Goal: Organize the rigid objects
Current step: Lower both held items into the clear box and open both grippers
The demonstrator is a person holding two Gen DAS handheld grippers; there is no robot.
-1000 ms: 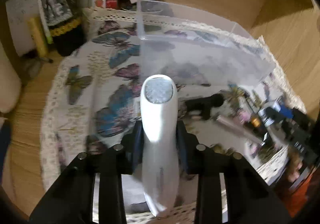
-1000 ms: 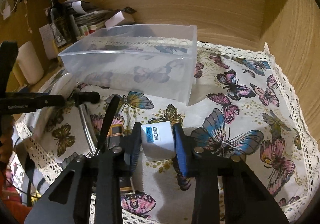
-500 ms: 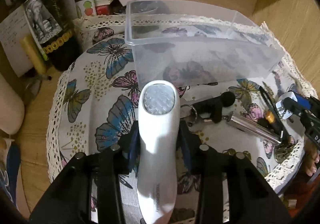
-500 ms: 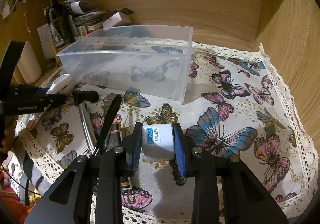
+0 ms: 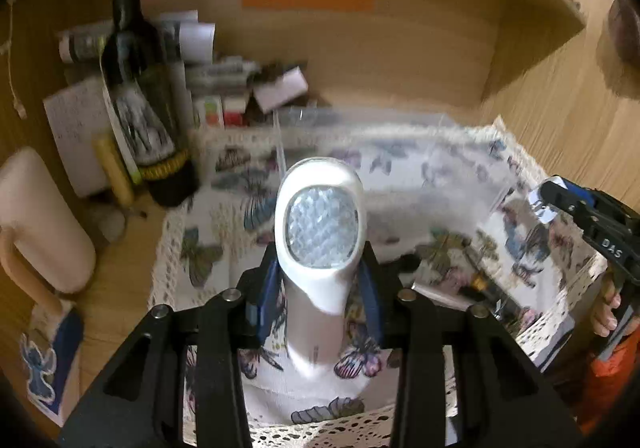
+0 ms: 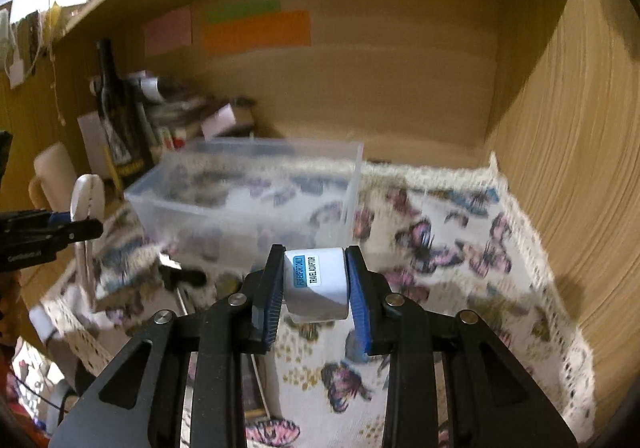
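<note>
1. Gripping a white handheld device [image 5: 320,248] by its slim body, the left gripper [image 5: 320,288] holds it clear of the butterfly-print cloth [image 5: 208,216], the device's textured oval lens end pointing forward between the blue-padded jaws.
2. The right gripper [image 6: 314,288] is clamped on a small white travel adaptor [image 6: 316,284], its label reading "TRAVEL ADAPTOR"; the block is lifted off the cloth [image 6: 460,248].
3. A clear plastic bin [image 6: 248,192] stands on the cloth beyond both tools, toward the back of the wooden alcove; in the left wrist view it [image 5: 400,152] appears blurred just past the device's head.
4. In the right wrist view the left gripper [image 6: 60,232] enters from the left edge with the white device [image 6: 86,196] upright in it, near the bin's left end.
5. In the left wrist view the right gripper [image 5: 584,216] shows at the right edge, the holder's fingers [image 5: 606,308] wrapped on its handle.
6. Dark tools with a metal shaft [image 6: 182,280] lie on the cloth in front of the bin; motion blur hides what they are.
7. A dark wine bottle [image 5: 140,88] stands at the left beside stacked papers [image 5: 192,36], with a cream jug [image 5: 40,220] nearer the camera; orange, green and pink notes [image 6: 256,32] are stuck on the back wall.
</note>
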